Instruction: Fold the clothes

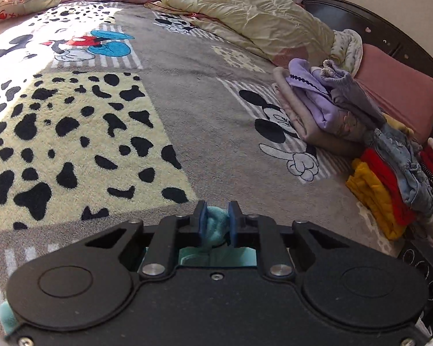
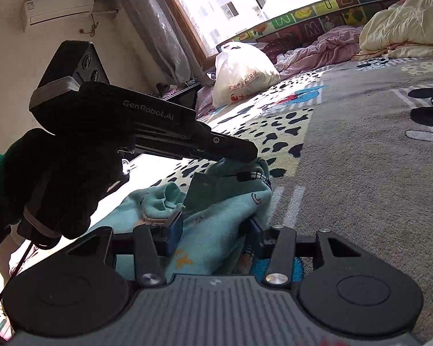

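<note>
Pinching a bunched fold of the soft teal printed garment (image 1: 216,225), the left gripper (image 1: 217,219) had its blue pads narrow on the cloth. Only the right wrist view showed the garment's spread (stars, small faces) (image 2: 216,216), the right gripper (image 2: 213,230) holding it between wider fingers. The grey cartoon-mouse fleece blanket (image 1: 187,101) lay open ahead; folded clothes (image 1: 375,150) lined its right edge.

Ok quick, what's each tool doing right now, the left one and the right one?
Left tool: shut on the teal cloth.
Right tool: wider apart, with the teal cloth bunched between its fingers; whether it grips cannot be told.
</note>
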Action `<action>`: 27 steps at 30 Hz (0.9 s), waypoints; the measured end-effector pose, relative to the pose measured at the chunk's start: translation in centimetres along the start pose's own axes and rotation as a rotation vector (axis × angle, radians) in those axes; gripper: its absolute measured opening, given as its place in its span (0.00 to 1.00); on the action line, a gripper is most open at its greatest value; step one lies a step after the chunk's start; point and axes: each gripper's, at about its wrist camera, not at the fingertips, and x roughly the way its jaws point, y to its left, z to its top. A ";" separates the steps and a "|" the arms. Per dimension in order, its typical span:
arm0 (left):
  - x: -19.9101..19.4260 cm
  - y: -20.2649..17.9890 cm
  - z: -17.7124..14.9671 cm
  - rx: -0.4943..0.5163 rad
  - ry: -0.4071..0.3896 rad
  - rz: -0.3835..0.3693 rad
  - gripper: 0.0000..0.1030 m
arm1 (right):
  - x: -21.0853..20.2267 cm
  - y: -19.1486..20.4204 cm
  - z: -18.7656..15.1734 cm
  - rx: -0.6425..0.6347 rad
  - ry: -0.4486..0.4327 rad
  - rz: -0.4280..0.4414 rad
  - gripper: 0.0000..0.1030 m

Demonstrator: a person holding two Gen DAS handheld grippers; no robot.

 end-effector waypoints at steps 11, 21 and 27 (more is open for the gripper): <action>-1.6 -7.0 -5.5 0.698 0.042 0.306 0.09 | -0.4 -3.1 0.1 0.213 -0.022 0.047 0.49; 1.4 -10.5 -16.5 1.562 -0.143 0.803 0.09 | -0.1 -8.4 0.1 0.528 -0.052 0.137 0.45; 1.4 -9.6 -18.5 1.757 -0.242 0.910 0.09 | 1.5 -7.2 2.1 0.405 0.022 0.271 0.40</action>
